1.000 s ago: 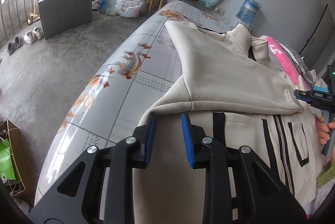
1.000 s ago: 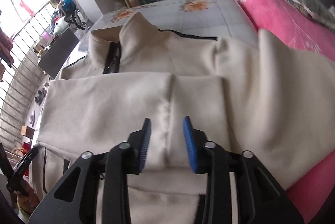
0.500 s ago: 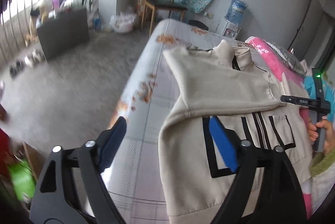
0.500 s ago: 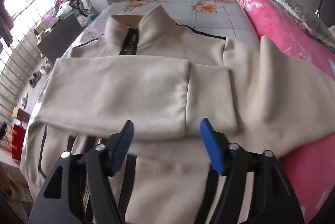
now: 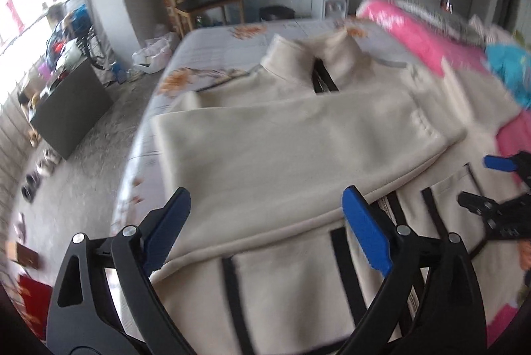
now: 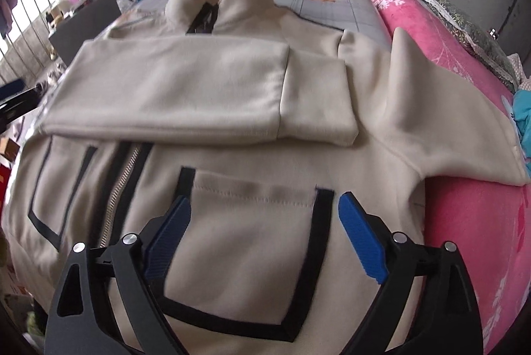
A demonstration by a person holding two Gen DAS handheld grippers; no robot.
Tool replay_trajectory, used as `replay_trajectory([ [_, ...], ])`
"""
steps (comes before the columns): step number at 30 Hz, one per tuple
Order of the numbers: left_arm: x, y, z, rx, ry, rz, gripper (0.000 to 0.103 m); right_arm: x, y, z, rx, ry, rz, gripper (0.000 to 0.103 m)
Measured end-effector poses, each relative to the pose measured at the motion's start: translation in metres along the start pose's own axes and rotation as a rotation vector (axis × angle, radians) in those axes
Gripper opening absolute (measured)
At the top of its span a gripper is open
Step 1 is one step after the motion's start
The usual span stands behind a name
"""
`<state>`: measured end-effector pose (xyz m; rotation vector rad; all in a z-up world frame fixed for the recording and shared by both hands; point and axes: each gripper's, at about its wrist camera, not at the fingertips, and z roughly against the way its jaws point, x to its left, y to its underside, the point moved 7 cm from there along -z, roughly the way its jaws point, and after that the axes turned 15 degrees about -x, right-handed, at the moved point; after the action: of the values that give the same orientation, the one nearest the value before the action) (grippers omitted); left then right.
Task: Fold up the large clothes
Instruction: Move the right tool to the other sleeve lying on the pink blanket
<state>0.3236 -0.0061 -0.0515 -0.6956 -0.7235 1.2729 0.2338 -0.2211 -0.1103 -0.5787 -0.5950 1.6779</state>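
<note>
Blue pads: both claws stand wide apart with nothing between the pads; their jaws have just been opening, and the cloth under them lies free.
Right claw (image 6: 265, 233): hovers over the black-trimmed pocket (image 6: 245, 248) on the lower front of the jacket.
Left claw (image 5: 265, 228): hangs over the folded sleeve's lower edge, near the jacket's 9 o'clock side; the right claw shows at 3 o'clock in its view.
Beige fleece jacket (image 6: 232, 162): lies front up on the bed (image 6: 332, 6), collar at 12 o'clock, zipper (image 6: 122, 182) closed.
Folded sleeve (image 6: 186, 96): laid flat across the chest, cuff toward 3 o'clock.
Other sleeve (image 6: 448, 122): not yet folded, draped at 2 o'clock onto the pink quilt (image 6: 471, 238).
Step in hand, as I judge: bring that loose sleeve across.
How to do it well: pinch near the cuff, lift it clear of the quilt, lay it level over the first sleeve, and smooth the shoulder crease before letting go.
Risk: dragging would pull the first sleeve askew.
</note>
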Motion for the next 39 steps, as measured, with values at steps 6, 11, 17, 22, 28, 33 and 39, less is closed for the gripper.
replay_trajectory([
  [6, -0.022, 0.015, -0.046, 0.037, -0.050, -0.049, 0.089, 0.001, 0.016, -0.016, 0.027, 0.010, 0.017, 0.092],
  [11, -0.028, 0.031, -0.059, 0.033, -0.080, -0.093, 0.094, -0.005, 0.019, -0.017, 0.008, -0.015, -0.019, 0.097],
  [17, -0.021, 0.034, -0.060, 0.034, -0.059, -0.042, 0.096, -0.005, 0.021, -0.016, 0.013, -0.015, -0.028, 0.097],
  [22, -0.010, 0.039, -0.065, 0.058, 0.017, 0.086, 0.096, -0.006, 0.022, -0.016, 0.003, -0.022, -0.032, 0.097],
  [28, -0.011, 0.041, -0.065, 0.051, 0.021, 0.077, 0.097, -0.007, 0.021, -0.016, 0.025, -0.045, -0.019, 0.097],
  [33, -0.011, 0.041, -0.065, 0.051, 0.019, 0.076, 0.097, -0.031, 0.002, 0.007, -0.003, 0.002, -0.057, 0.097],
  [39, -0.011, 0.041, -0.065, 0.051, 0.018, 0.076, 0.097, -0.134, -0.017, 0.051, -0.115, 0.144, -0.235, 0.097],
])
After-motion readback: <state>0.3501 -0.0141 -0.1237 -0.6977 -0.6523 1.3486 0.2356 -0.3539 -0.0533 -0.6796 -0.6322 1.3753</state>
